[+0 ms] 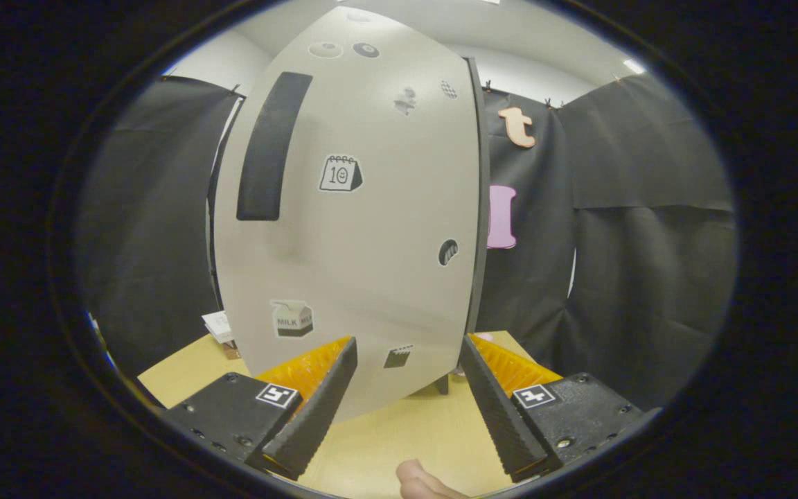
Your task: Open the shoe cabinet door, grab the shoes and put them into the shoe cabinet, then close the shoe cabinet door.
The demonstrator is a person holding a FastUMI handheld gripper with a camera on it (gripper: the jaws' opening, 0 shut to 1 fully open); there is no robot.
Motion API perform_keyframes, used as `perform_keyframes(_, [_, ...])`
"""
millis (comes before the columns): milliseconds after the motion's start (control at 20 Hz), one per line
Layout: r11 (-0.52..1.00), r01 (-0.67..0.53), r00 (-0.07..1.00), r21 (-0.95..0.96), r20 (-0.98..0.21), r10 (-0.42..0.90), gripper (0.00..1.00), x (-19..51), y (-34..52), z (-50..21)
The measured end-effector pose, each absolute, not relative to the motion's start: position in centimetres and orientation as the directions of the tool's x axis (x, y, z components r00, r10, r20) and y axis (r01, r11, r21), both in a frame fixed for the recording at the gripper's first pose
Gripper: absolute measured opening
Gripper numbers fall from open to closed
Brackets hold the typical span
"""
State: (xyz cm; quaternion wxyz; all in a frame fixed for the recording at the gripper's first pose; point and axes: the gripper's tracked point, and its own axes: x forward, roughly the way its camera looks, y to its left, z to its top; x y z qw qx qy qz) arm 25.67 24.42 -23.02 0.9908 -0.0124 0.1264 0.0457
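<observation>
Just ahead of our fingers stands the shoe cabinet door (350, 229), pale, dotted with stickers, its dark handle (273, 147) high and beyond the left finger. Our gripper (406, 360) gapes wide, holding nothing. We judge the door wants opening or closing; we should bring one finger behind the handle's edge and pull steadily. No shoes meet our eye, the cabinet's inside stays hidden, and a fingertip (421, 479) pokes over the wooden table (399, 430).

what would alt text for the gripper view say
A pale shoe cabinet door with a dark vertical handle and small stickers stands just ahead of the open hand-held gripper, over a light wooden table.
</observation>
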Motion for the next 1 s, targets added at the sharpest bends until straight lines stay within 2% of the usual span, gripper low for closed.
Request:
perform_keyframes(450, [0.999, -0.037, 0.977, -0.015, -0.211, 0.033, 0.98, 20.9, 20.2, -21.4])
perform_keyframes(1000, [0.999, -0.007, 0.994, -0.049, -0.105, 0.002, 0.98, 12.3, 16.9, -14.2])
